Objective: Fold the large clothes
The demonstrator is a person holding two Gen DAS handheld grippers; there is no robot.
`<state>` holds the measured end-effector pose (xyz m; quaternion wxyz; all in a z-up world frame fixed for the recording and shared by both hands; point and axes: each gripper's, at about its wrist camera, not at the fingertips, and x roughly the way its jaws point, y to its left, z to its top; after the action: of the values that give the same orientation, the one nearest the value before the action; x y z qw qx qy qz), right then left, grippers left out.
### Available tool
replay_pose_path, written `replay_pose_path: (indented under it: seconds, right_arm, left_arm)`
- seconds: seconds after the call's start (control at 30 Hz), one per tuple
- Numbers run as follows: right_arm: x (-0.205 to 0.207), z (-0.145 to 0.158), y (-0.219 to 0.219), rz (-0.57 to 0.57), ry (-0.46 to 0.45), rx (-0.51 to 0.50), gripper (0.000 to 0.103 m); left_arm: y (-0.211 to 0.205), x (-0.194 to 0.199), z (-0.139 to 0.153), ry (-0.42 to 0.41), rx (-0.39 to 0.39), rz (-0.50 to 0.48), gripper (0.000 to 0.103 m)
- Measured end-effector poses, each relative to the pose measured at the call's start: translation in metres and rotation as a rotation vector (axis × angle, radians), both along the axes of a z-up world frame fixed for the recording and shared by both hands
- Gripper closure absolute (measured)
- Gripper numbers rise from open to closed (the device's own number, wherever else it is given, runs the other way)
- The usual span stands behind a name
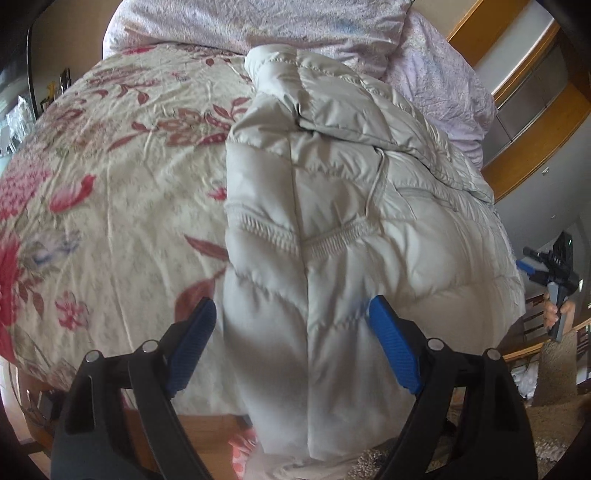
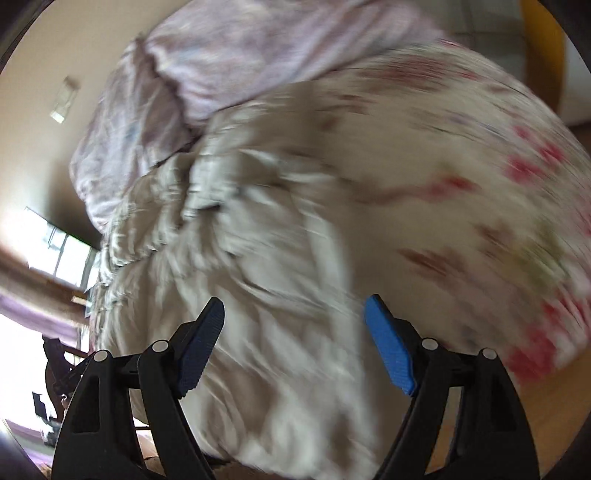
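Note:
A large pale grey quilted puffer coat [image 1: 351, 206] lies on the bed, lengthwise, with its hem hanging over the near edge. My left gripper [image 1: 291, 314] is open and empty, hovering above the coat's lower part. The right gripper also shows in the left wrist view [image 1: 554, 269] at the far right, beside the bed. In the right wrist view, which is motion-blurred, the coat [image 2: 258, 258] fills the middle and my right gripper [image 2: 293, 314] is open and empty above it.
A floral bedspread [image 1: 110, 166] with red flowers covers the bed. A pale lilac duvet [image 1: 295, 26] is bunched at the far end. Wooden furniture [image 1: 535, 140] stands at the right. Wood floor [image 1: 207, 435] and a rug [image 1: 546, 424] lie below the bed edge.

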<state>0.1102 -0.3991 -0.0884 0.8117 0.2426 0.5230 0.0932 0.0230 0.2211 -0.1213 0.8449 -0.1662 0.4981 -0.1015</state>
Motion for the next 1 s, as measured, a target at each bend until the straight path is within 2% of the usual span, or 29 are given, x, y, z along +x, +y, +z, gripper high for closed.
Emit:
replay_pose_path:
  seconds: [0.07, 0.17, 0.27, 0.33, 0.4, 0.6, 0.83, 1.0]
  right_arm:
    - [-0.013, -0.011, -0.016, -0.018, 0.031, 0.025, 0.023]
    - [-0.028, -0.031, -0.030, -0.014, 0.084, 0.143, 0.024]
    - [-0.035, -0.043, -0.031, 0.003, 0.104, 0.198, 0.029]
    - [-0.037, -0.045, -0.028, 0.030, 0.103, 0.235, 0.031]
    - [-0.038, -0.049, -0.023, 0.062, 0.121, 0.276, 0.038]
    - [-0.040, -0.051, -0.001, 0.130, 0.124, 0.313, 0.039]
    - [-0.049, -0.059, -0.006, 0.129, 0.129, 0.418, 0.043]
    - [-0.053, -0.065, -0.007, 0.106, 0.123, 0.487, 0.045]
  left_arm:
    - [0.001, -0.006, -0.004, 0.008, -0.036, 0.002, 0.023]
    - [0.002, -0.014, -0.005, 0.004, -0.079, 0.014, 0.029]
    - [0.003, -0.021, -0.006, 0.007, -0.119, 0.028, 0.035]
    - [0.004, -0.027, -0.007, 0.014, -0.138, 0.037, 0.039]
    - [0.004, -0.031, -0.007, 0.023, -0.155, 0.045, 0.043]
    - [0.004, -0.042, -0.009, 0.036, -0.191, 0.058, 0.050]
    - [0.002, -0.054, -0.014, 0.028, -0.237, 0.069, 0.055]
    - [0.008, -0.059, -0.020, 0.017, -0.322, 0.096, 0.065]
